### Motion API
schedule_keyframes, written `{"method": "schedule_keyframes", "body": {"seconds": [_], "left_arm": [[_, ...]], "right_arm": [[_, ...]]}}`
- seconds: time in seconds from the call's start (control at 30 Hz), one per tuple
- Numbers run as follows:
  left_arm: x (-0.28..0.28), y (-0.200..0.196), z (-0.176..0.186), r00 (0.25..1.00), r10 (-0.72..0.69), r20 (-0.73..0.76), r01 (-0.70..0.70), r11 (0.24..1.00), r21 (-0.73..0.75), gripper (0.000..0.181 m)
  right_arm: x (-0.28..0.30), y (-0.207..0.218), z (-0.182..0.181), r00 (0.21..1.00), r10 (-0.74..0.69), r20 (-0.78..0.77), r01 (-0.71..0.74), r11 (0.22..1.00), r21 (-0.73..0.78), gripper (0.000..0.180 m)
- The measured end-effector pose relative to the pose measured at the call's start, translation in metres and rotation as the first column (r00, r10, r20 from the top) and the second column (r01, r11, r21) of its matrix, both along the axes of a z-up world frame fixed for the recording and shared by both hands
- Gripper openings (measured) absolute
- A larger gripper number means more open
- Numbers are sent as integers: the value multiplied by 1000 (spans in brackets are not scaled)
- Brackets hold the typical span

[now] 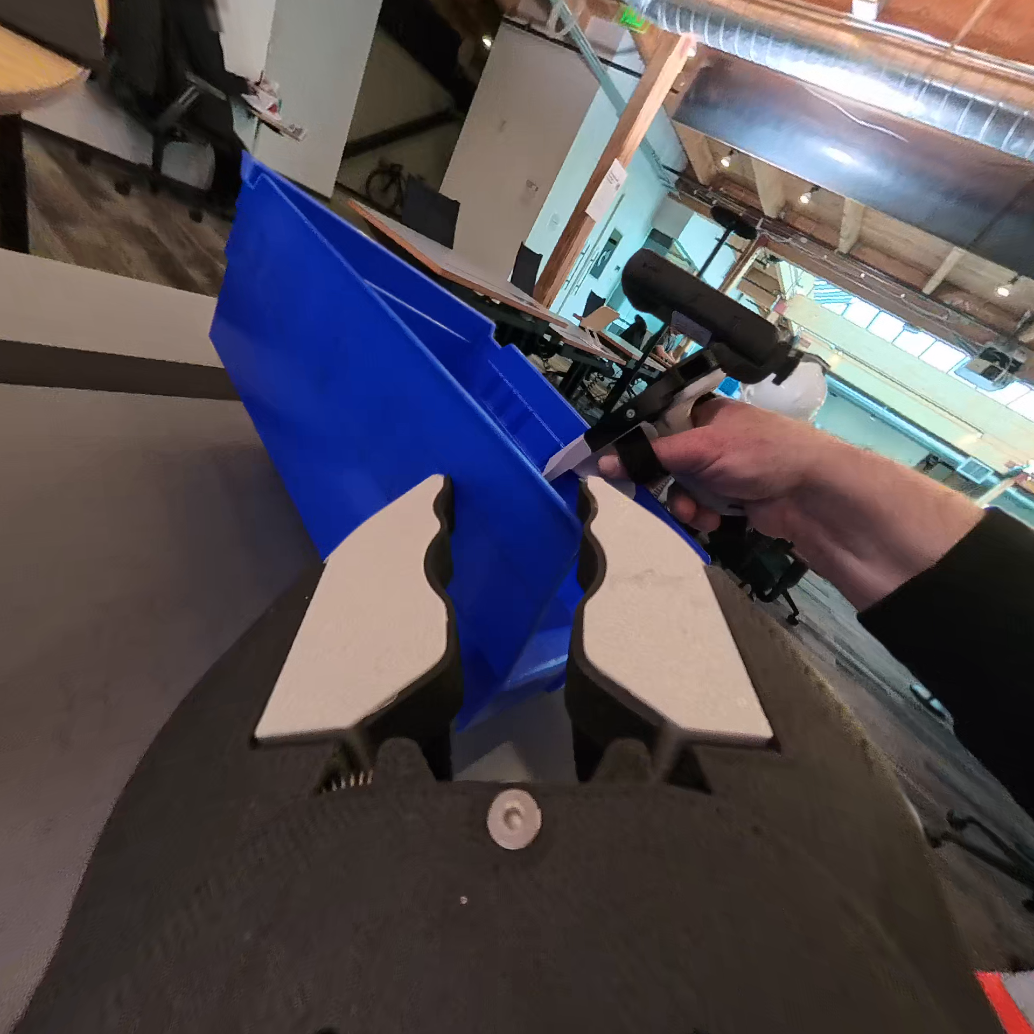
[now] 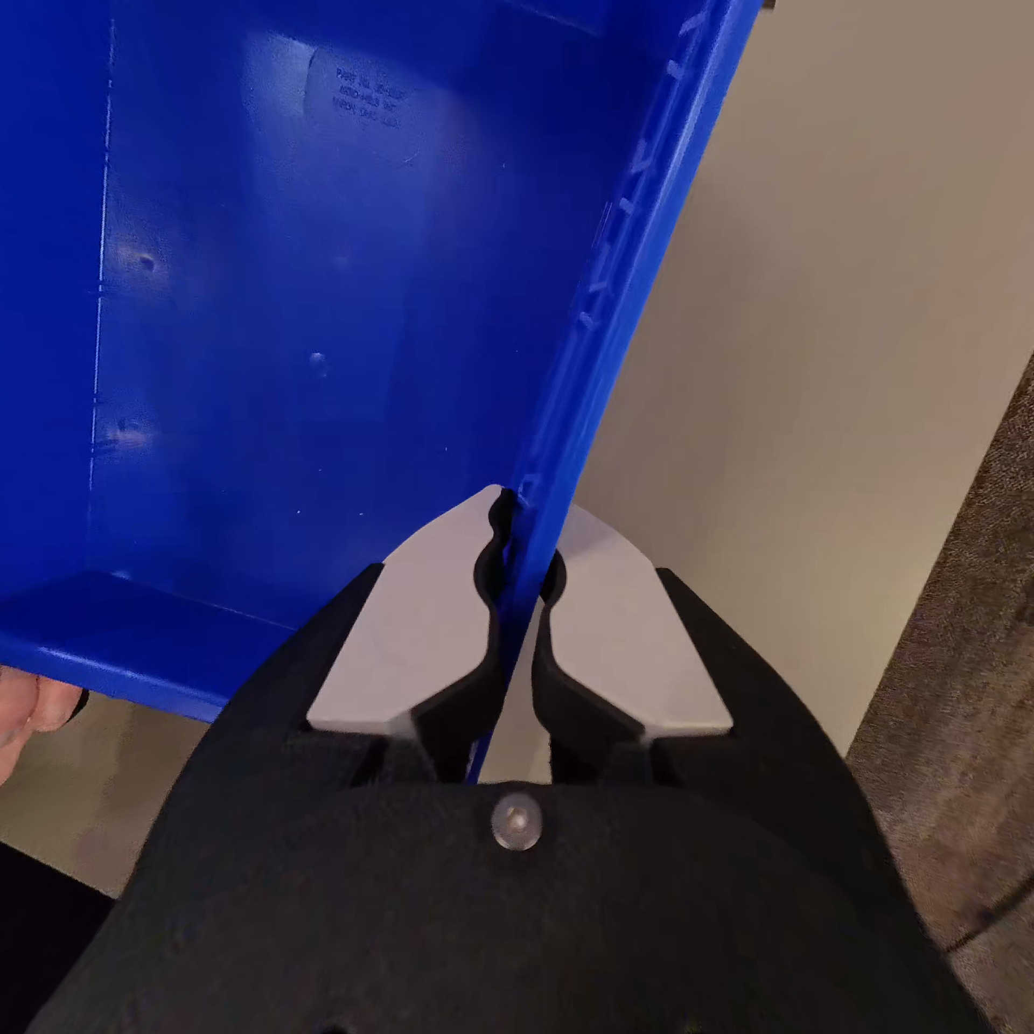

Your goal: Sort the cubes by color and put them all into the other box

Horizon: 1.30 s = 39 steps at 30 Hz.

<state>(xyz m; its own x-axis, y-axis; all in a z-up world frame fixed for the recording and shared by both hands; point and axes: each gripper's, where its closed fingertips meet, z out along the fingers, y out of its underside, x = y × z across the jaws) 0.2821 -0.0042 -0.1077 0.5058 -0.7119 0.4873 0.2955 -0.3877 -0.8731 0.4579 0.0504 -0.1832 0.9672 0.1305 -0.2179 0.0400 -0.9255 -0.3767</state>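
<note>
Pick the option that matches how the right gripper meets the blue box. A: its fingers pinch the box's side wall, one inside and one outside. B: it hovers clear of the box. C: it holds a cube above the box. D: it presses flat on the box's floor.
A: in the right wrist view the right gripper straddles the side wall of the blue box, one finger on each face.

The blue bin (image 2: 291, 313) runs past the top and left edges of the right wrist view. In the left wrist view the right tongs (image 1: 565, 467) half-hide behind its rim, and the person's sleeve (image 1: 968, 643) is cropped. Background chairs blur.
</note>
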Motion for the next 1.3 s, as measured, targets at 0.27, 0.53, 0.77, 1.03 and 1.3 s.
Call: {"method": "schedule_keyframes", "body": {"seconds": [0.27,0.53,0.77,1.03,1.3], "left_arm": [[13,24,-29,1000,-9,22,13,980,-198,41],[16,44,-39,1000,2,25,4,972,-234,40],[18,56,-40,1000,-8,27,13,974,-225,40],[12,50,-29,993,-106,57,114,977,-178,53],[-32,3,0,988,-128,-86,133,989,64,53]], "right_arm": [[18,33,-6,991,50,128,-38,995,-89,5],[22,63,-7,979,62,195,-44,994,-99,5],[24,75,-9,980,45,192,-28,995,-94,5],[19,80,4,994,6,111,-7,1000,6,36],[6,52,90,973,3,230,-87,930,356,46]]}}
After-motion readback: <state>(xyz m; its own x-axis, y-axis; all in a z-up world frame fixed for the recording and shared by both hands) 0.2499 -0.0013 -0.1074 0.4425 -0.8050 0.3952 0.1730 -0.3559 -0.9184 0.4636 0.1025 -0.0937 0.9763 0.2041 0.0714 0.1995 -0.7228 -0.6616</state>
